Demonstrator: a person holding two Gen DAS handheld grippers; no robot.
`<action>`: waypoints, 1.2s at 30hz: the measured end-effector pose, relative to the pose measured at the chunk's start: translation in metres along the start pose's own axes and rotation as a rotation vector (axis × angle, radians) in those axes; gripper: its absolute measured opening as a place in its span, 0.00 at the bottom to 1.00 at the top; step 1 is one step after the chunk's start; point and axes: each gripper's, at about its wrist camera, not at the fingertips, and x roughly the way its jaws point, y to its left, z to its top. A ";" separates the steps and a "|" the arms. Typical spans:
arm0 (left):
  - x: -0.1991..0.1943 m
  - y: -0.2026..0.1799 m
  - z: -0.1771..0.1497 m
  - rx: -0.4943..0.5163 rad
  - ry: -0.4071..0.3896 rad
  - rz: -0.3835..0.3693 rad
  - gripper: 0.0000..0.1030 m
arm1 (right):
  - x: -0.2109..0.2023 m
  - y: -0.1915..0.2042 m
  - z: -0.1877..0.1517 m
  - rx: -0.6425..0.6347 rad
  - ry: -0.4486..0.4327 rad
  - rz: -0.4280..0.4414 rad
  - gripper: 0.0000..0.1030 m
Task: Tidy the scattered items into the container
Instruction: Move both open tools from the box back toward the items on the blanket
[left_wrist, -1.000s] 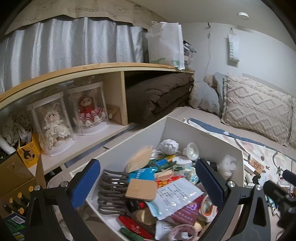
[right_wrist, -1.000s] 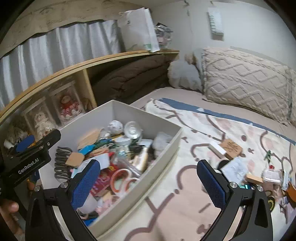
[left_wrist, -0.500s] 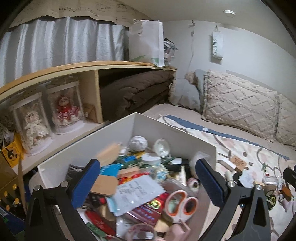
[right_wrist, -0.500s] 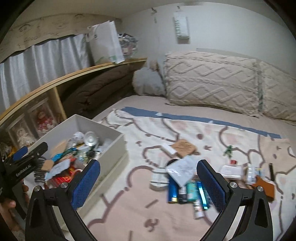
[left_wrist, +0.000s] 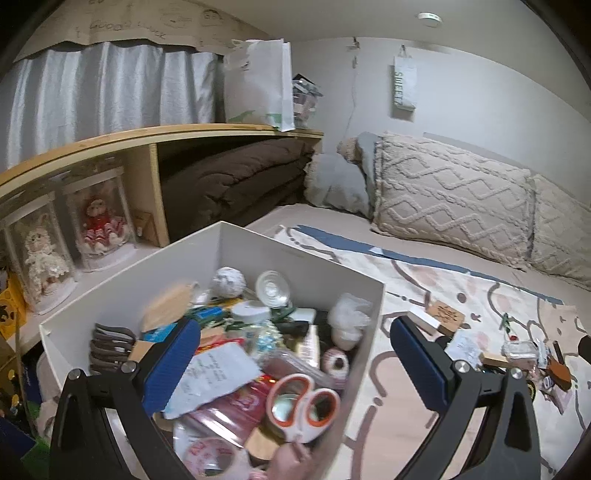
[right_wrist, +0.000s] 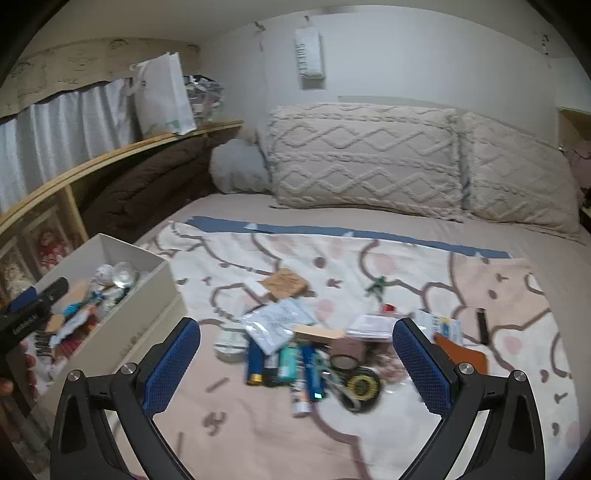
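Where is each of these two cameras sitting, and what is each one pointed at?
Left wrist: rides the left gripper, looking down into the white box of odds and ends; its two blue-padded fingers show, open.
Right wrist: rides the right gripper, facing the pile of scattered items on the blanket; its open fingers show, and the left gripper sits at its left edge.
Shared: box, blanket, pillows, shelf.

Container: smooth, matt white board walls.
Scissors: glossy orange and white plastic handles.
Paper slip: thin, matt printed paper.
Tool pads: blue, finely textured rubbery facing on matt black plastic arms.
Blanket: soft matt printed cloth.
Pillows: rough, knitted beige cloth.
Shelf: smooth pale wood.
Curtain: silvery, slightly shiny cloth.
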 end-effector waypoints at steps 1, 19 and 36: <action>0.000 -0.004 -0.001 0.010 0.002 -0.007 1.00 | 0.000 -0.005 -0.001 0.005 0.000 -0.006 1.00; 0.005 -0.061 -0.019 0.101 -0.003 -0.103 1.00 | -0.016 -0.079 -0.026 0.088 -0.025 -0.118 1.00; 0.017 -0.113 -0.050 0.171 0.096 -0.249 1.00 | -0.019 -0.127 -0.048 0.114 -0.010 -0.151 1.00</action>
